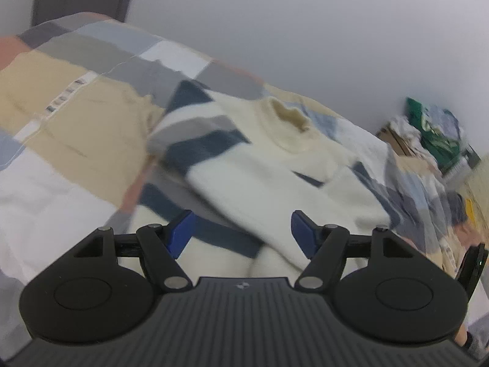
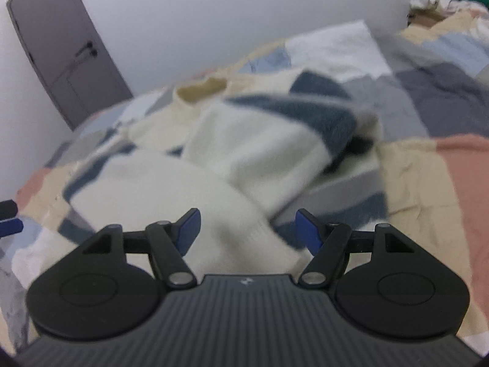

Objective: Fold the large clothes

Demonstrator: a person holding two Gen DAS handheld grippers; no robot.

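a cream-white knitted sweater [image 1: 269, 180] with navy blue and grey stripes lies rumpled on a bed, its turtleneck collar [image 1: 288, 114] standing up toward the wall. one striped sleeve is thrown across the cream body, and the fabric sits in soft overlapping folds rather than flat. in the right wrist view the same sweater [image 2: 214, 165] fills the middle, with a rounded white fold nearest the camera and the striped part behind it to the right. the left gripper [image 1: 241, 232] hovers just above the near edge of the sweater, its two blue-tipped fingers spread wide apart with nothing between them. the right gripper [image 2: 247, 229] is likewise held over the near white fold, fingers spread and holding nothing. both views are blurred. beneath the sweater is a patchwork bedspread [image 1: 61, 116] in beige, white, grey, pale blue and salmon pink blocks. a plain pale wall [image 1: 305, 24] rises behind the bed. a grey door [image 2: 61, 49] with a dark handle stands at the far left of the right wrist view, and a heap of green and white items [image 1: 434, 131] sits past the bed's far corner.
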